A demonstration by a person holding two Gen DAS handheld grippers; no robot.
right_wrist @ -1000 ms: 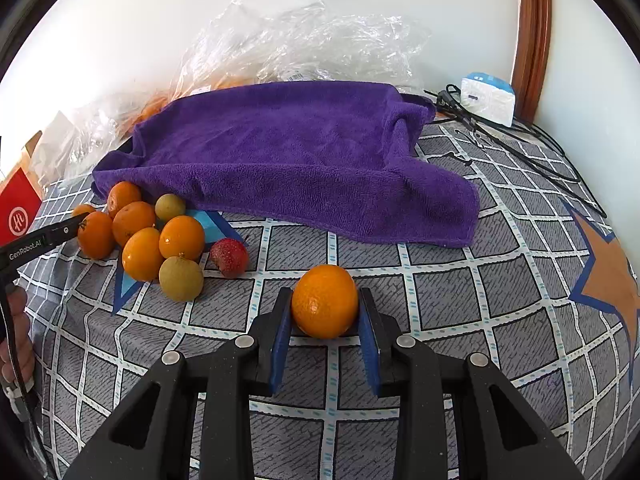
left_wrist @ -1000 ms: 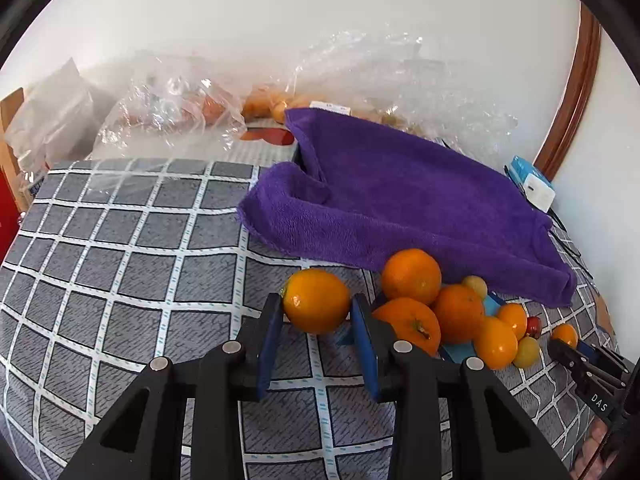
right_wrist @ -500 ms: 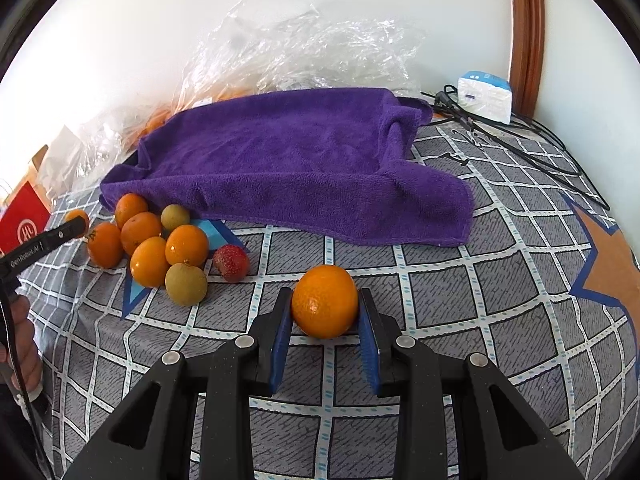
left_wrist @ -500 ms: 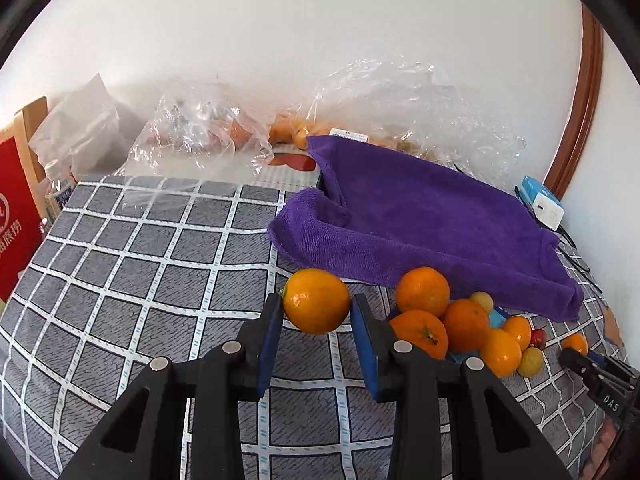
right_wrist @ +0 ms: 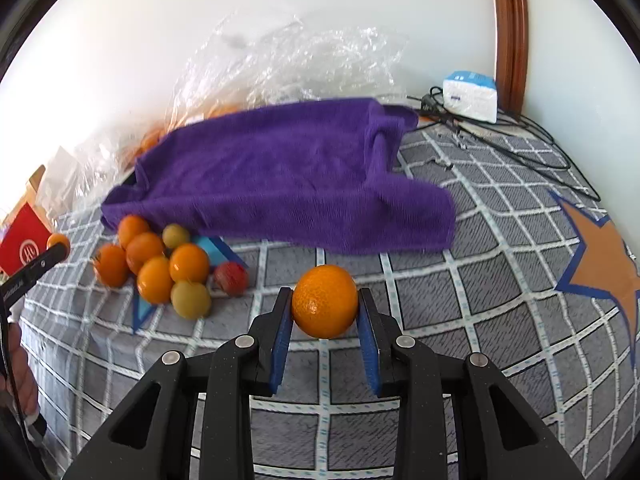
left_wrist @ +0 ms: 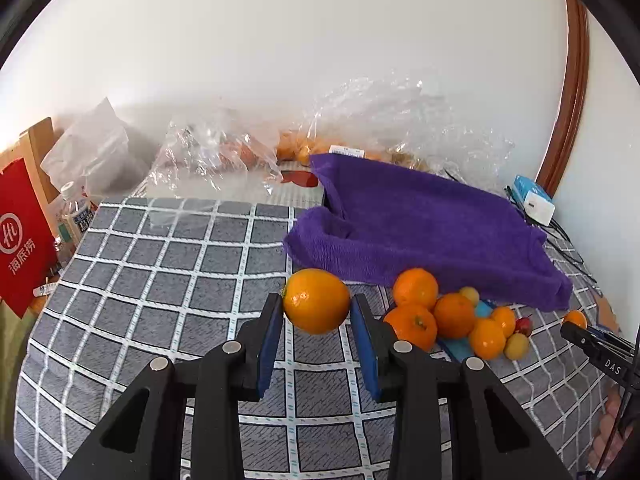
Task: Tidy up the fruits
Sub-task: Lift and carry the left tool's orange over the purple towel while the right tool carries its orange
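Note:
My left gripper (left_wrist: 317,312) is shut on a smooth orange (left_wrist: 316,301) and holds it above the checked grey cloth (left_wrist: 168,264). My right gripper (right_wrist: 325,312) is shut on another orange (right_wrist: 325,301), also lifted off the cloth. A pile of several oranges and small yellow-green fruits (left_wrist: 452,318) lies in front of the purple towel (left_wrist: 420,220); in the right wrist view the pile (right_wrist: 160,264) is at the left with a red fruit (right_wrist: 231,278) beside it. The left gripper's tip with its orange shows there at far left (right_wrist: 58,242).
Clear plastic bags (left_wrist: 224,156) with more fruit lie along the wall. A red carton (left_wrist: 20,236) and a bottle (left_wrist: 76,212) stand at the left edge. A white charger (right_wrist: 470,98) and black cables (right_wrist: 520,148) lie at the back right. An orange star patch (right_wrist: 604,248) marks the cloth.
Both grippers have risen and pulled back with their oranges; the pile and towel look farther away and more wall shows. The fruit pile has not moved.

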